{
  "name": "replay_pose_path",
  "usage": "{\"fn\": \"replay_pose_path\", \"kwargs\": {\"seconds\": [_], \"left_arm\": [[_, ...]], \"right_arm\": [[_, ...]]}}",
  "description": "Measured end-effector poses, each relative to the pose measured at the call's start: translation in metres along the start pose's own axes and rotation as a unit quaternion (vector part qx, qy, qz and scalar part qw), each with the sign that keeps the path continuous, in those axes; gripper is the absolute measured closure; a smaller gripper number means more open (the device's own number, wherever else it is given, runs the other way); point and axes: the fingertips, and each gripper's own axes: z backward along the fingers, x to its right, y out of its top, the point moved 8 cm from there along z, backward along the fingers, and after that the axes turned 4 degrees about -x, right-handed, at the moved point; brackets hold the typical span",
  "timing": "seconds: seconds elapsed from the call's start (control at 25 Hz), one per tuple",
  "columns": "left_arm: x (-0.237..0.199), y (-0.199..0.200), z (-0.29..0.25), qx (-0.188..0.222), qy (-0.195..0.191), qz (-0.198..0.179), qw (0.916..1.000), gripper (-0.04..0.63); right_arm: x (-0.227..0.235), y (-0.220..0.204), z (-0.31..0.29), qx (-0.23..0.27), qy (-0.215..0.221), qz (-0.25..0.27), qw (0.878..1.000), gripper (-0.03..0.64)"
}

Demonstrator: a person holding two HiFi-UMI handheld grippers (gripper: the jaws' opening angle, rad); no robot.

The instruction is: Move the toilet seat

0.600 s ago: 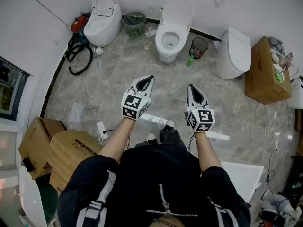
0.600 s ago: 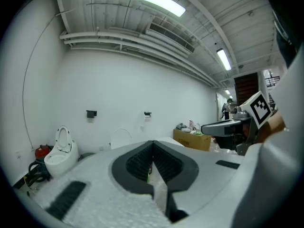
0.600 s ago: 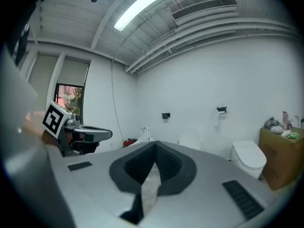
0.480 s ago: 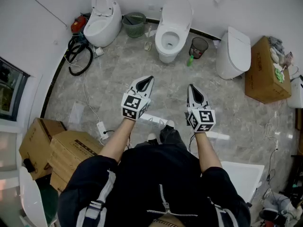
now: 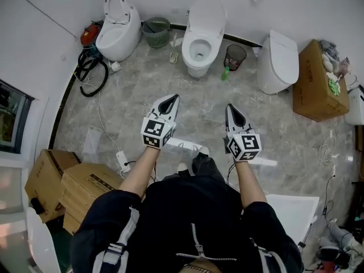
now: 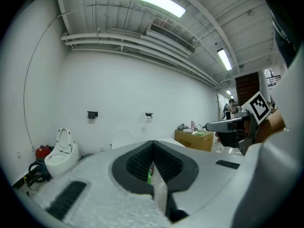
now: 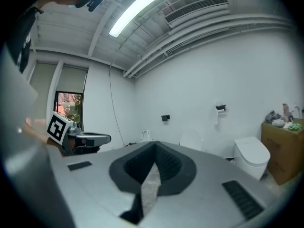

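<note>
Three white toilets stand along the far wall. The middle toilet (image 5: pixel 200 45) has its seat and lid (image 5: pixel 207 13) raised against the wall, the bowl open. The left toilet (image 5: pixel 116 28) also has its seat up; the right toilet (image 5: pixel 277 61) has its lid down. My left gripper (image 5: pixel 172 98) and right gripper (image 5: pixel 229 107) hang at waist height well short of the toilets, both shut and empty, pointing at the far wall. In the left gripper view the left gripper (image 6: pixel 153 146) shows jaws pressed together; the right gripper (image 7: pixel 154 148) looks the same in its own view.
A green basket (image 5: pixel 156 30) and a dark bin (image 5: pixel 234 56) flank the middle toilet; a green bottle (image 5: pixel 225 73) lies by the bin. Black hose (image 5: pixel 91 67) coils at left. Cardboard boxes (image 5: pixel 79 186) sit near left, another box (image 5: pixel 315 81) at right. A power strip (image 5: pixel 120 156) and cables lie on the marble floor.
The view has shifted slightly forward and left. My left gripper has drifted a little left; the right has barely moved. Both stay shut.
</note>
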Motion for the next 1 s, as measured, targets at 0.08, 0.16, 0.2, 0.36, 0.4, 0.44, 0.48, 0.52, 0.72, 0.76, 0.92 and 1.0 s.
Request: {"fn": "replay_pose_path", "kwargs": {"seconds": [0.08, 0.16, 0.2, 0.36, 0.4, 0.44, 0.48, 0.52, 0.72, 0.76, 0.92, 1.0], "left_arm": [[-0.001, -0.001, -0.008, -0.001, 0.000, 0.003, 1.0000, 0.591], [-0.003, -0.002, -0.018, -0.005, 0.002, 0.005, 1.0000, 0.591], [-0.004, -0.002, -0.023, -0.007, 0.005, 0.005, 0.9999, 0.591], [-0.012, 0.000, -0.043, -0.014, 0.012, 0.012, 0.9998, 0.591], [-0.014, 0.002, -0.049, -0.014, 0.013, 0.012, 0.9997, 0.591], [-0.016, 0.004, -0.056, -0.015, 0.015, 0.013, 0.9997, 0.591], [-0.018, 0.007, -0.062, -0.015, 0.017, 0.014, 0.9996, 0.591], [-0.019, 0.010, -0.069, -0.014, 0.020, 0.015, 0.9996, 0.591], [-0.017, 0.024, -0.106, -0.013, 0.033, 0.017, 0.9992, 0.591], [-0.017, 0.027, -0.113, -0.012, 0.036, 0.017, 0.9991, 0.591], [-0.016, 0.032, -0.135, -0.010, 0.046, 0.018, 0.9987, 0.591], [-0.016, 0.032, -0.143, -0.011, 0.053, 0.022, 0.9983, 0.591]], "right_arm": [[0.006, -0.001, -0.006, -0.004, -0.001, 0.000, 1.000, 0.614], [0.013, -0.002, -0.014, -0.007, 0.000, -0.002, 1.000, 0.614], [0.016, -0.002, -0.018, -0.008, 0.002, -0.003, 1.000, 0.614], [0.033, 0.003, -0.036, -0.010, 0.009, -0.004, 1.000, 0.614], [0.038, 0.006, -0.041, -0.010, 0.009, -0.004, 1.000, 0.614], [0.044, 0.009, -0.046, -0.009, 0.010, -0.003, 1.000, 0.614], [0.050, 0.012, -0.051, -0.008, 0.012, -0.003, 1.000, 0.614], [0.057, 0.015, -0.057, -0.008, 0.014, -0.001, 1.000, 0.614], [0.091, 0.027, -0.078, -0.011, 0.033, 0.005, 0.999, 0.614], [0.097, 0.028, -0.083, -0.012, 0.038, 0.005, 0.999, 0.614], [0.119, 0.029, -0.100, -0.019, 0.054, 0.005, 0.998, 0.614], [0.128, 0.028, -0.109, -0.024, 0.061, 0.005, 0.998, 0.614]]}}
